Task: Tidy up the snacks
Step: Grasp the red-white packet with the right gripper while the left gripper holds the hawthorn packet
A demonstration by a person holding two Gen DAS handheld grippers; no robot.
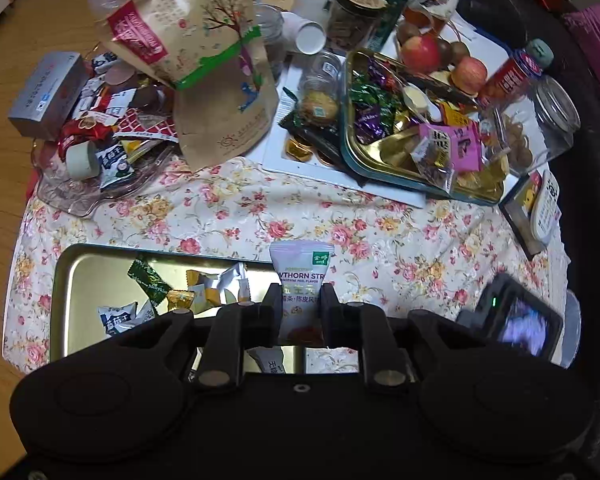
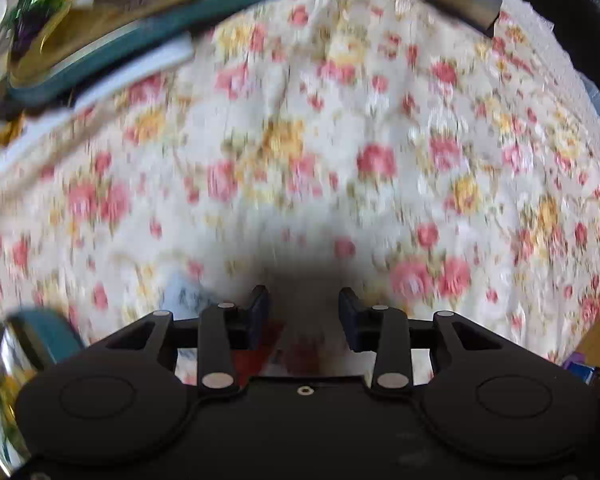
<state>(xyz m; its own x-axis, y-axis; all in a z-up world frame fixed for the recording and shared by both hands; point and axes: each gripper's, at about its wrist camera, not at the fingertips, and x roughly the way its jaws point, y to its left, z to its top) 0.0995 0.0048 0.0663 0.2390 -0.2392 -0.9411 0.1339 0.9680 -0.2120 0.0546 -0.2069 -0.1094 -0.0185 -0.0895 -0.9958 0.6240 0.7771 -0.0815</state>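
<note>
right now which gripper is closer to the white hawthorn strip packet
Left. The left gripper is shut on the hawthorn strip packet; the right gripper hangs over bare floral cloth.

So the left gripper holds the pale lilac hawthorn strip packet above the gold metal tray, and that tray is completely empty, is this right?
Not quite. The left gripper does hold the pale lilac hawthorn strip packet at the gold metal tray, but the tray is not empty: the left wrist view shows several wrapped snacks in it, among them a green wrapped candy and a white and blue packet.
</note>
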